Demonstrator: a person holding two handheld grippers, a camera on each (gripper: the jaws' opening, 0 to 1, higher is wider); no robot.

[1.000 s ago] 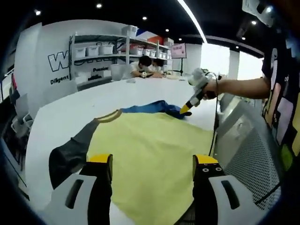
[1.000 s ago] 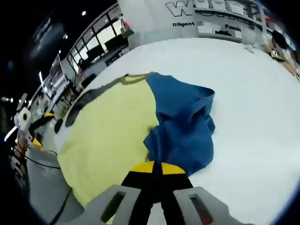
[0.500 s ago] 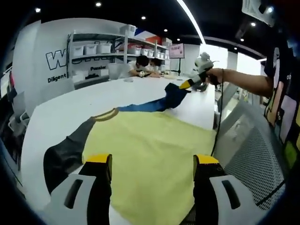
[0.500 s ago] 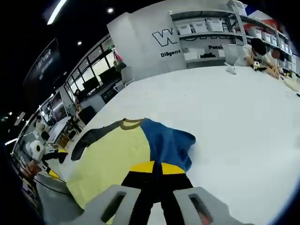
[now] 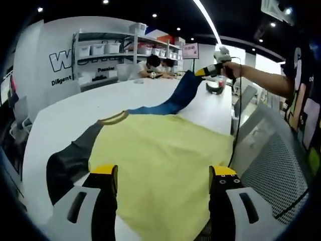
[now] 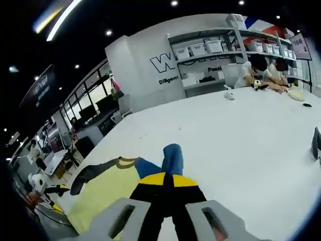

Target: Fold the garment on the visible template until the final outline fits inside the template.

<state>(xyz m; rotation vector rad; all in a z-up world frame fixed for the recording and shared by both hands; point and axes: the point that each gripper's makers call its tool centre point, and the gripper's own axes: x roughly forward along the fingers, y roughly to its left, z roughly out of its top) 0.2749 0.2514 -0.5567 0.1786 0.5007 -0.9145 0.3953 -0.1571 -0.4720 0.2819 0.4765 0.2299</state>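
1. My right gripper (image 6: 168,179) is pinched tight on the blue sleeve (image 5: 178,98). Its yellow tips are pressed together with the cloth coming out between them. I've got it held up high so the sleeve hangs in a straight strip off the table (image 5: 75,108).
2. My left gripper (image 5: 163,173) is holding nothing, jaws spread wide, just hovering low over the near part of the shirt (image 5: 160,155). Seems sensible to keep it free there, ready to pin or grab the body.
3. The shirt lies flat on the white table, yellow body toward me, dark sleeve (image 5: 65,163) out to my left, collar (image 5: 113,119) at the far edge.
4. Can't honestly make out any template outline under it, so no idea how well it's lined up.
5. My guess: this is the first fold, the blue sleeve lifted so it can swing over onto the yellow. Nothing's folded yet, so it's early days.
6. Main worry is dragging the whole shirt while pulling that sleeve.
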